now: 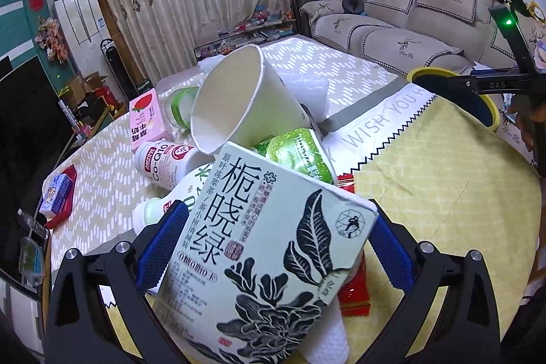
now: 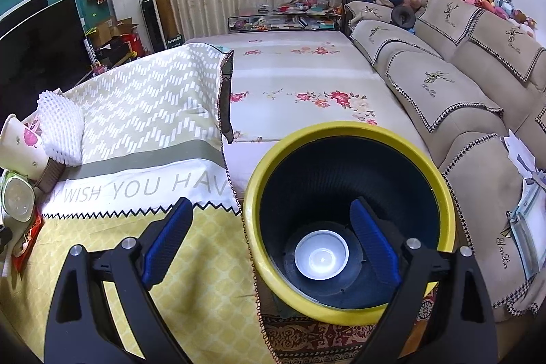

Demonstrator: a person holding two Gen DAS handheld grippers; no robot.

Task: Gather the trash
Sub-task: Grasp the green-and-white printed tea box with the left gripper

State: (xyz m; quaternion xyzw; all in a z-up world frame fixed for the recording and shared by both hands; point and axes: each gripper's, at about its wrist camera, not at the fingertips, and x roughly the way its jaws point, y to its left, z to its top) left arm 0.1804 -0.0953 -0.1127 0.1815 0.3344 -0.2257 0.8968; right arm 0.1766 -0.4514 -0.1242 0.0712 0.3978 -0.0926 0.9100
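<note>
The left gripper is clamped on a pale green tea carton, its blue pads pressed against both sides, and the carton is lifted above the pile and tilted. The rest of the trash sits in a heap on the table behind it: a white paper cup tipped on its side with the open mouth showing nothing inside, a green drink carton right under it, a pink-labelled bottle, a white bottle, a pink milk box and a red wrapper lying flat.

The right gripper has its fingers spread wide with nothing between them, one finger inside the yellow-rimmed bin. The bin sits at the table edge by the sofa. Inside is a single small white cup at the bottom.
</note>
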